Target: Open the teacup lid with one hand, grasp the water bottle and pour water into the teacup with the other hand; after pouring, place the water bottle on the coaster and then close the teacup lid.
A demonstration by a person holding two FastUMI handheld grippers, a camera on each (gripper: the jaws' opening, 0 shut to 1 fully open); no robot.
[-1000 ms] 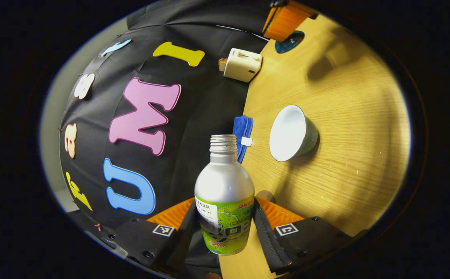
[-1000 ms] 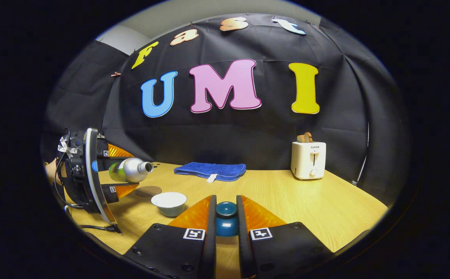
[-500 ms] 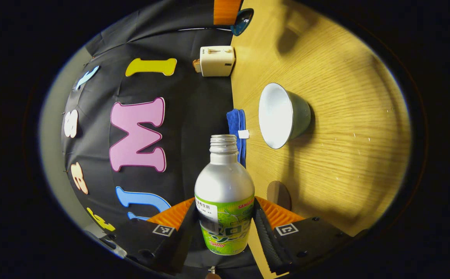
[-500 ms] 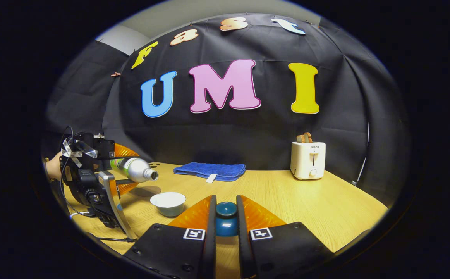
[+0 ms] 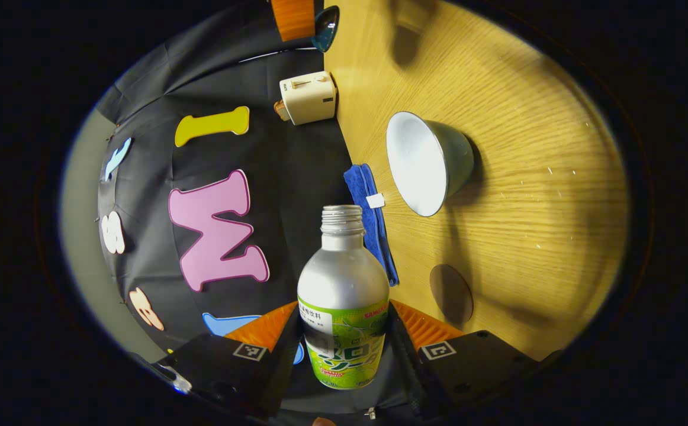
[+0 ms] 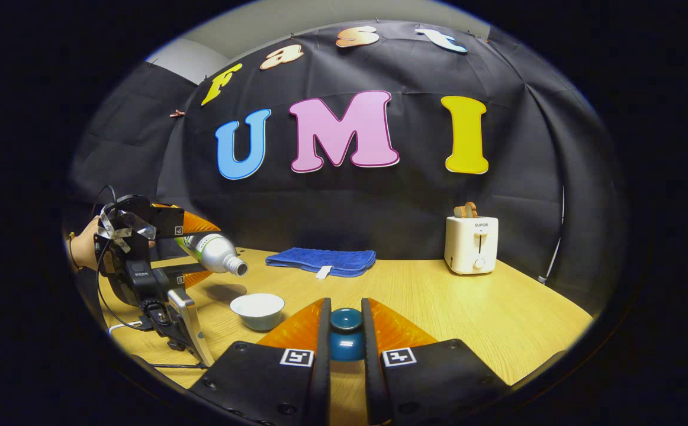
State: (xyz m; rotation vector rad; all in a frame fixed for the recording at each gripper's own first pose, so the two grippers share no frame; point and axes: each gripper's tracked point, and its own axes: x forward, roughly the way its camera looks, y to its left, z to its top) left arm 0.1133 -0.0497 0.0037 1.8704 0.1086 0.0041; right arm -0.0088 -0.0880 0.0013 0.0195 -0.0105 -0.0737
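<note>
Lid [image 6: 346, 334] lifted off, clamped in the right gripper [image 6: 344, 349]; left gripper [image 5: 344, 346] grips the bottle [image 5: 343, 296], tipped toward the open teacup [image 6: 257, 310] ahead; pouring, coaster [image 5: 451, 293] and re-lidding remain.

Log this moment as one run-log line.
left gripper: holds water bottle, tilted toward teacup | right gripper: holds lid

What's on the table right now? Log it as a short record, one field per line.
left gripper: shut on water bottle, tilted mouth-down toward teacup
right gripper: shut on teacup lid, held off the cup
teacup: uncovered, upright on table
coaster: bare, on table near cup
blue cloth: folded, by the back wall
toaster: far right of table
</note>
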